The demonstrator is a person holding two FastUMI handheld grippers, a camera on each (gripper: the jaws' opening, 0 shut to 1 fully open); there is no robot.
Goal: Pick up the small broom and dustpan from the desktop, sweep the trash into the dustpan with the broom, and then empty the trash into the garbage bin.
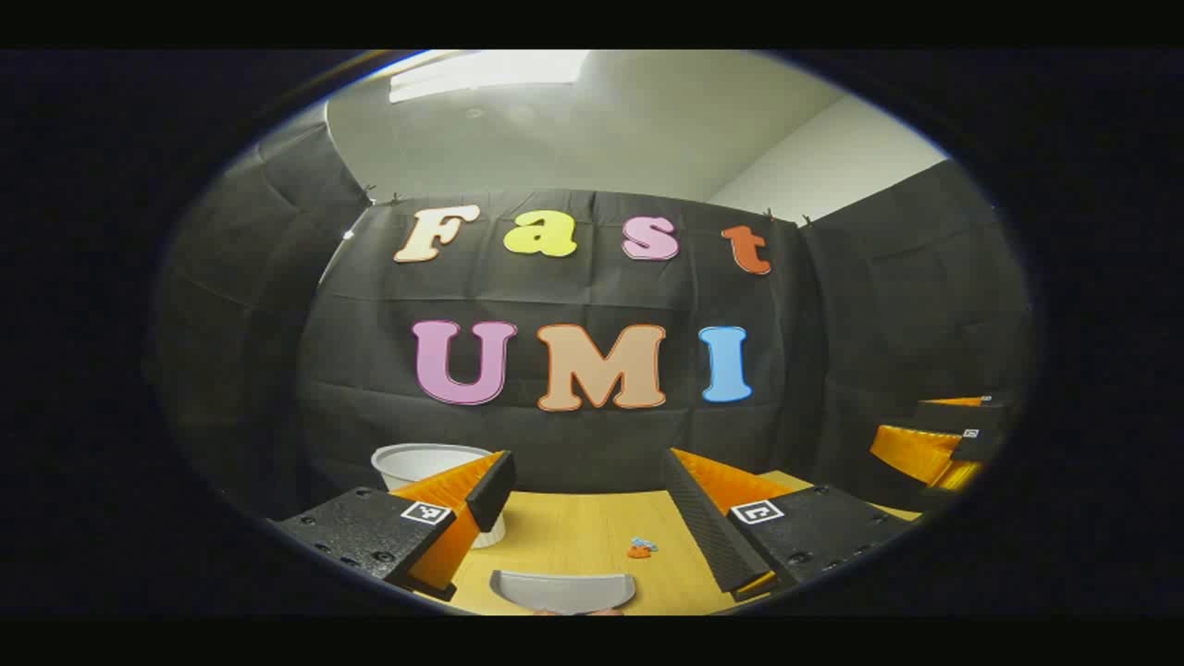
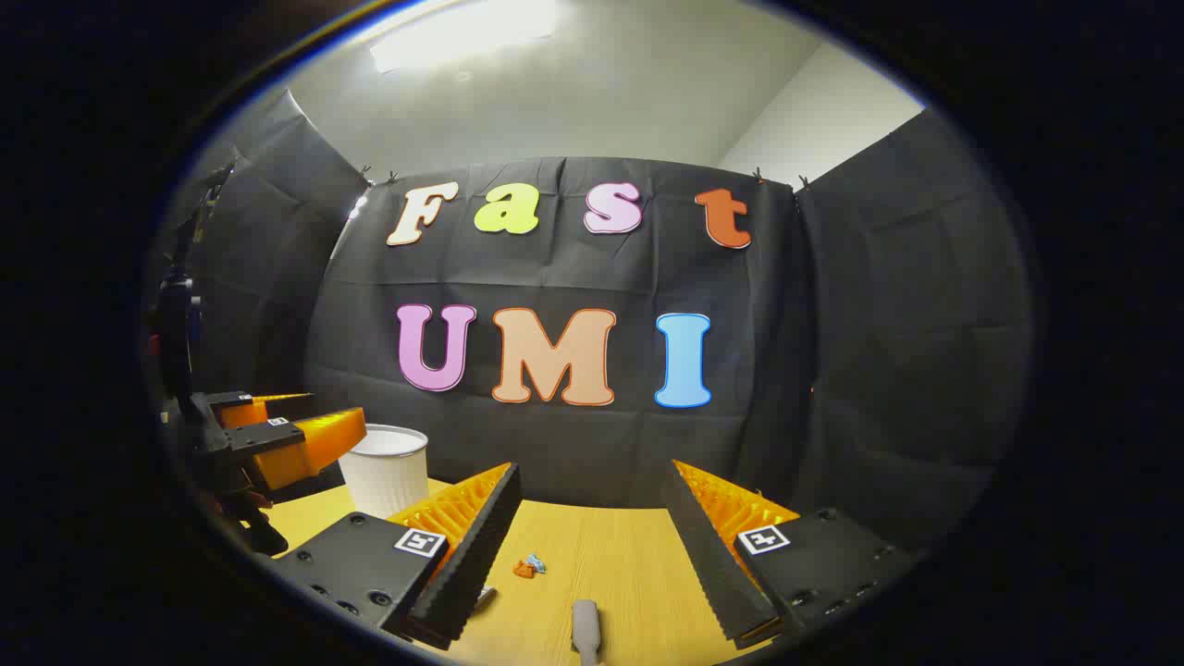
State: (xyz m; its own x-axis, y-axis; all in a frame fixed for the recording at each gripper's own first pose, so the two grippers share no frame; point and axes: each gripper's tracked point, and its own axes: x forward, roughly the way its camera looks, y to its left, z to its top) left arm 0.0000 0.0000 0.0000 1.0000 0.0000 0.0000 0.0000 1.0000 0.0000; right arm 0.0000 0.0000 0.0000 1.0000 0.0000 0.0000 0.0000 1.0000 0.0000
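Grey dustpan [image 1: 561,592] below wide-open, empty left claw [image 1: 592,513]; right claw [image 2: 587,541] likewise agape, empty.

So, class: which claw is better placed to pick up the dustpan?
Left. The grey dustpan lies directly ahead between the open left claw; the right claw faces the broom handle.

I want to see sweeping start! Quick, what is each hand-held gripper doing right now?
Left hand-held gripper: open, holding nothing, above the dustpan.
Right hand-held gripper: open, holding nothing, above the broom handle.
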